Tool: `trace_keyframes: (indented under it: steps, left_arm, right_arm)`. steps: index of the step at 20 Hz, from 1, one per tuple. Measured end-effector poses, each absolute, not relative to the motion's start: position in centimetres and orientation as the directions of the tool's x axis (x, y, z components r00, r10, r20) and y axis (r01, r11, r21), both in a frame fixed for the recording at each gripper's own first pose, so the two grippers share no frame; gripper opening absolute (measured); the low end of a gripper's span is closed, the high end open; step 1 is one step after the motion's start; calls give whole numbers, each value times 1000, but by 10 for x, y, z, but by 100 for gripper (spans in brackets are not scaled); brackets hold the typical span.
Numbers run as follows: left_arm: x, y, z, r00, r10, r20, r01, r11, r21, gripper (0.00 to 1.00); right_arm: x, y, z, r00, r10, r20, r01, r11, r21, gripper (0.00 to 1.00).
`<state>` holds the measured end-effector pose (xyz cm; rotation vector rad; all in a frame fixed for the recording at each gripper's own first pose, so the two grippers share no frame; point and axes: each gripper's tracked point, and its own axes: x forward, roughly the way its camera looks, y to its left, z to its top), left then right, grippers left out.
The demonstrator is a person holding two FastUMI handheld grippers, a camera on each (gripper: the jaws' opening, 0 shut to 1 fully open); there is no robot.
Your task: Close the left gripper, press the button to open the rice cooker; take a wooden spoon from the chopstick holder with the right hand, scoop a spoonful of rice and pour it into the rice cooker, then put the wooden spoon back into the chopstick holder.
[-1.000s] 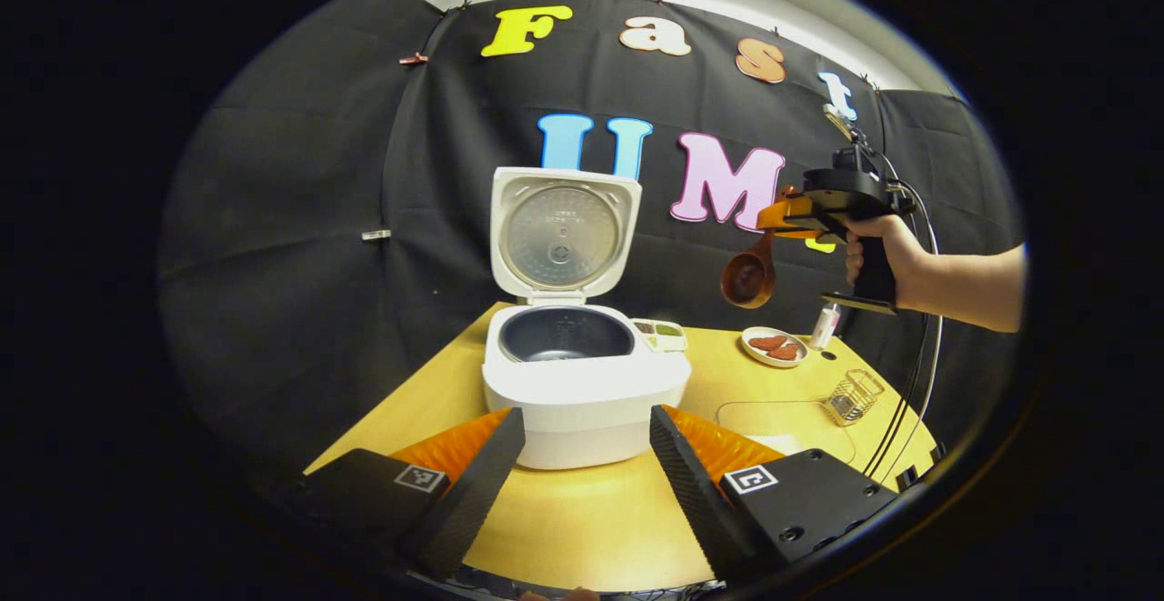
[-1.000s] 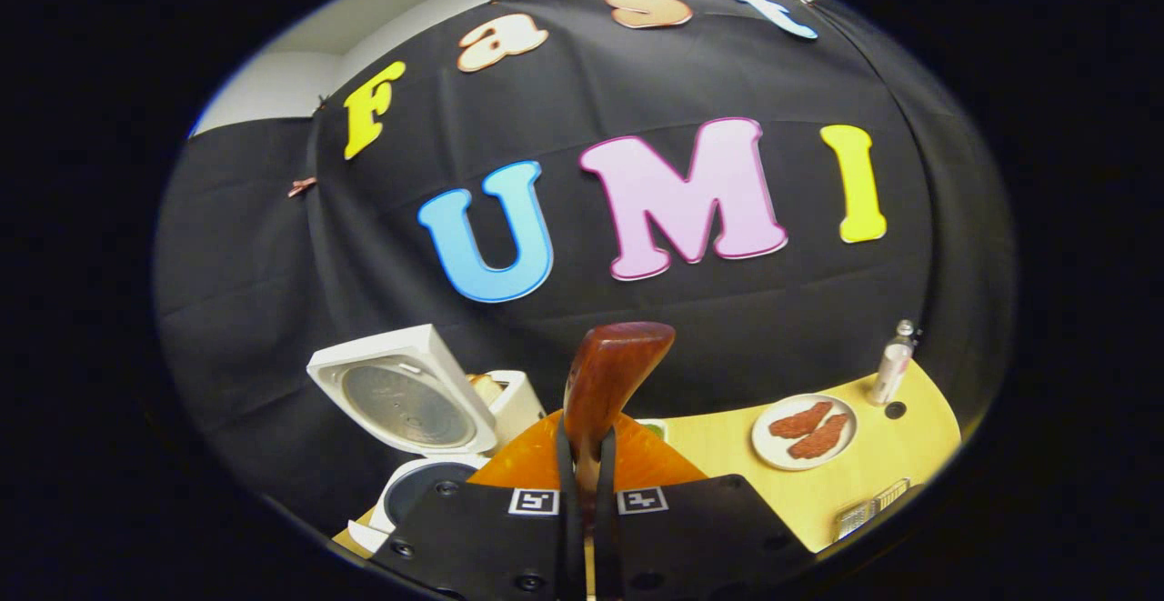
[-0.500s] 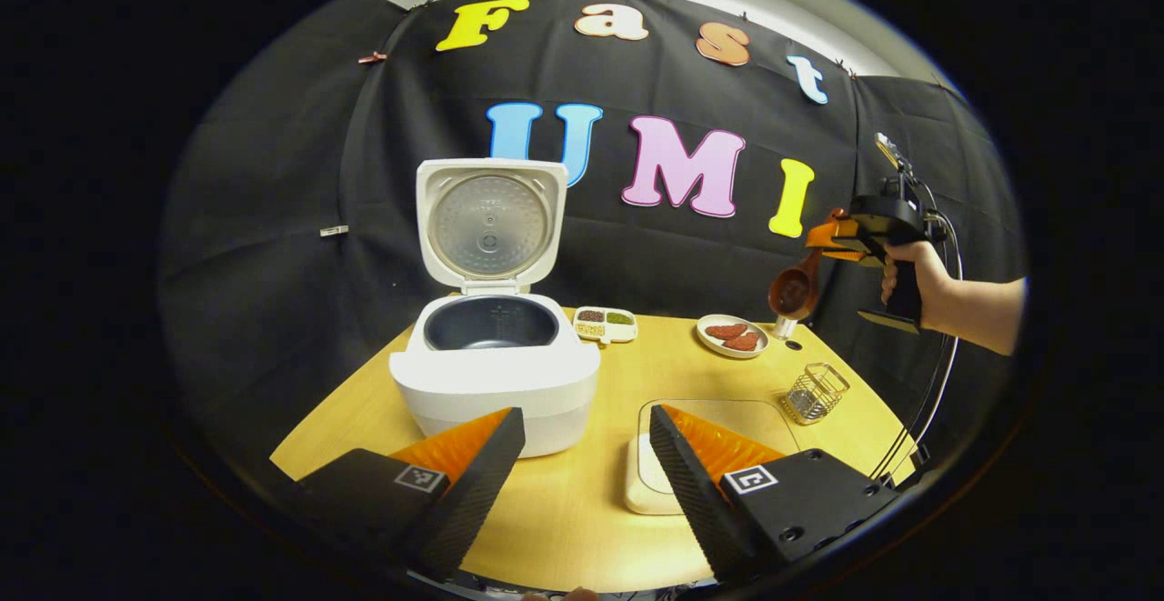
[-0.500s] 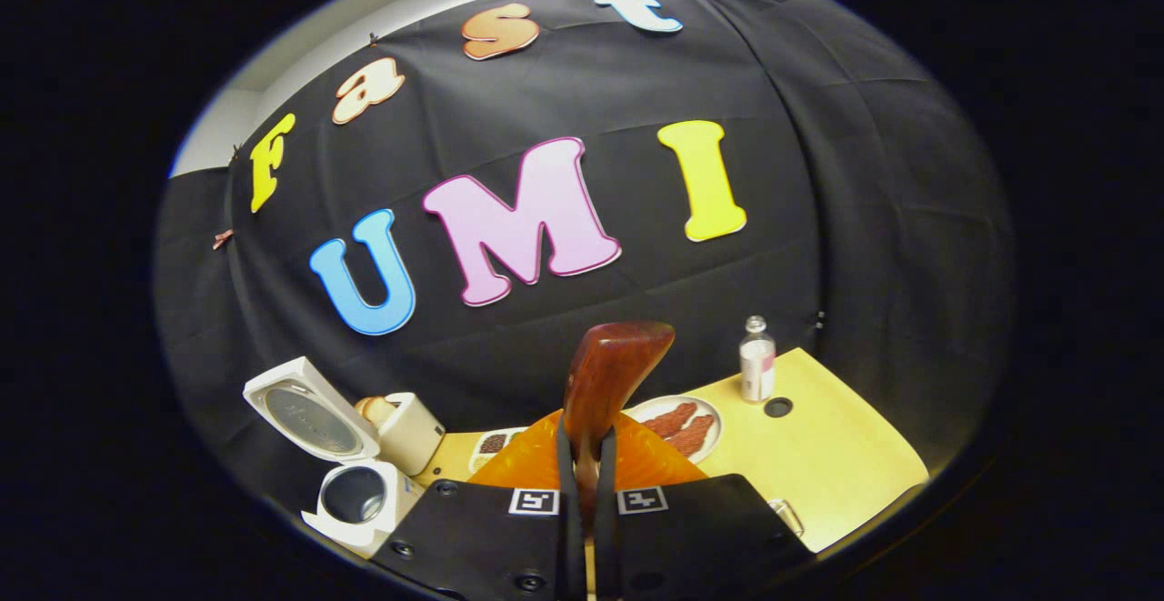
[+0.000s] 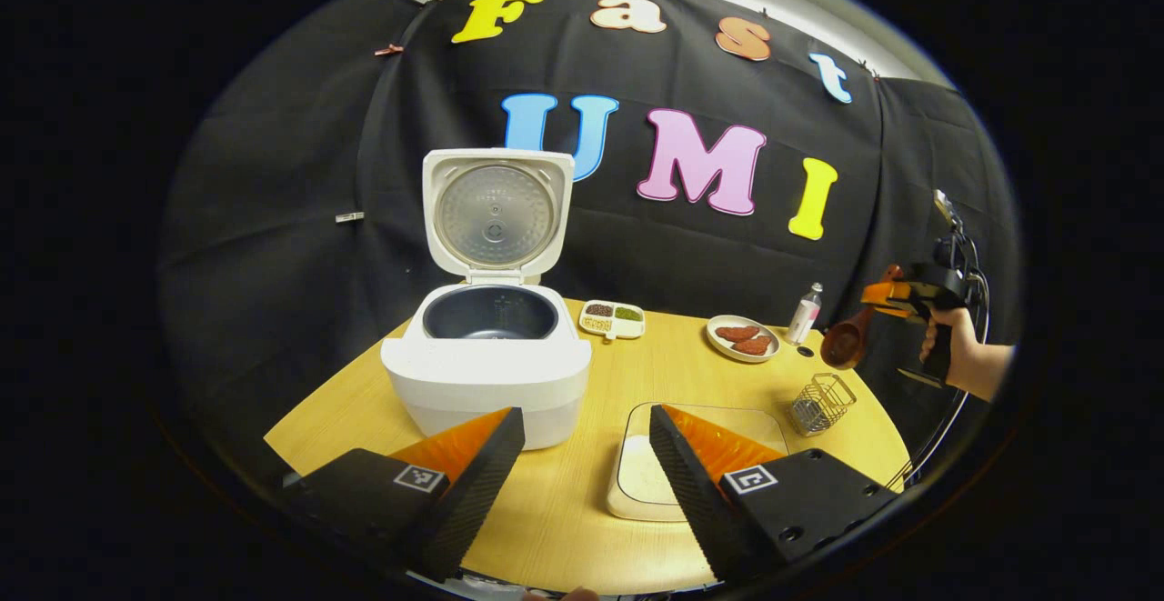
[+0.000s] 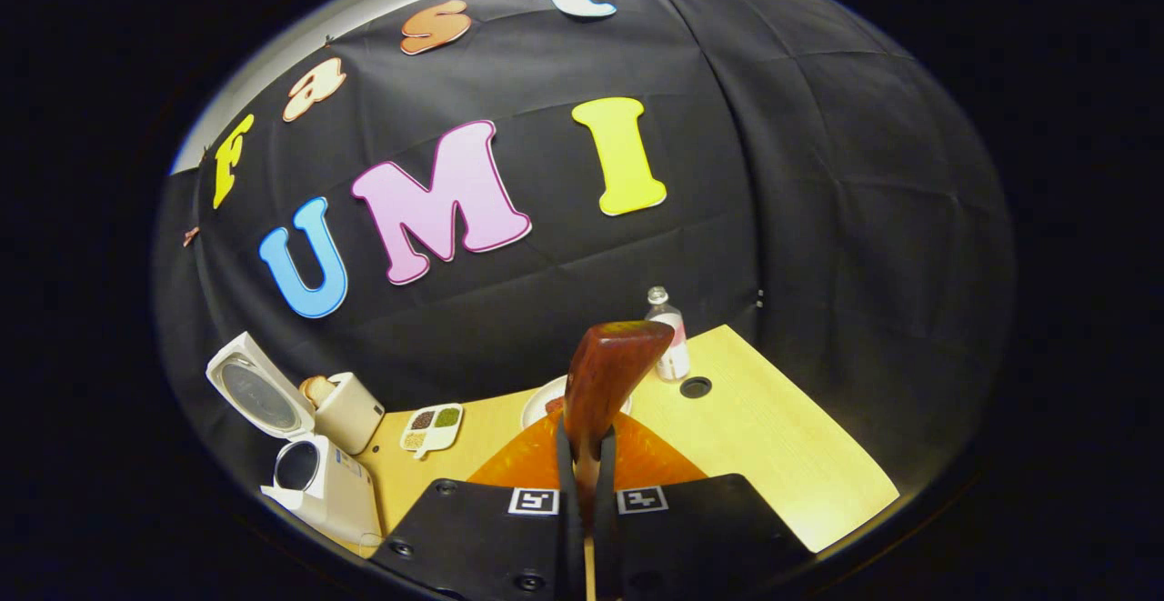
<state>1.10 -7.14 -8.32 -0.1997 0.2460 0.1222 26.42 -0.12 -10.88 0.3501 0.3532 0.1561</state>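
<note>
The rice cooker (image 5: pixel 486 374) sits on the wooden worktop (image 5: pixel 564 501) with its lid (image 5: pixel 496 215) standing upright, hinged at the back, and the dark inner pot (image 5: pixel 489 313) exposed. From the left gripper view, the left gripper (image 5: pixel 587 483) hangs low over the near edge of the worktop, its fingers (image 5: pixel 473 492) spread wide apart with nothing between them; the cooker's front lies beyond the left finger and a shallow tray of rice (image 5: pixel 650 474) lies partly behind the right finger.

Over at the far right edge of the worktop, a hand (image 5: pixel 955 351) holds the right gripper (image 5: pixel 887 296) up in the air. Its fingers are pressed onto the handle of the wooden spoon (image 5: pixel 846 342), whose bowl hangs down and to the left, above and just beyond the wire chopstick holder (image 5: pixel 821 403). The holder stands on the worktop to the right of the rice tray.

In the right gripper view the spoon (image 6: pixel 605 378) rises straight out from between the closed fingers (image 6: pixel 566 492), its rounded back facing the camera. Behind it are a small bottle (image 6: pixel 671 333) and a white plate (image 6: pixel 546 396) near the back of the worktop, a divided dish of grains (image 6: pixel 432 425) to the left, and the open cooker (image 6: pixel 314 483) at the far left edge.
</note>
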Motion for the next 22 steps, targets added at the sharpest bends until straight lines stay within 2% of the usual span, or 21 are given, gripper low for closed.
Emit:
trace_keyframes:
  steps: [5, 6, 7, 8, 17, 20, 21, 22]
  left_arm:
    - [5, -77, -87, 951, 155, -266, -201, 967, -154, 96]
    - [4, -79, -89, 949, 165, -270, -212, 965, -153, 96]
    - [2, -80, -92, 944, 180, -278, -229, 961, -156, 96]
    - [-1, -81, -95, 938, 190, -289, -244, 956, -165, 96]
    - [-29, -72, -95, 912, 264, -314, -328, 929, -172, 96]
    - [-36, -59, -92, 905, 284, -316, -356, 913, -200, 95]
    - [-36, -53, -90, 904, 294, -312, -365, 909, -203, 95]
    - [-36, -48, -87, 902, 302, -307, -371, 907, -198, 96]
  right_arm:
    - [265, -26, -156, 898, 189, -397, -25, 923, 384, 8]
    - [263, -27, -168, 886, 193, -422, -17, 923, 386, 13]
    - [260, -25, -178, 874, 201, -443, -12, 919, 394, 8]
    - [259, -23, -185, 866, 208, -454, -9, 916, 402, 9]
    - [257, -6, -235, 843, 223, -490, -51, 939, 340, 13]
    - [251, -7, -240, 839, 219, -499, -59, 947, 316, 19]
    - [248, -8, -236, 842, 222, -491, -72, 949, 306, 27]
    - [241, -14, -231, 844, 210, -494, -73, 956, 283, 49]
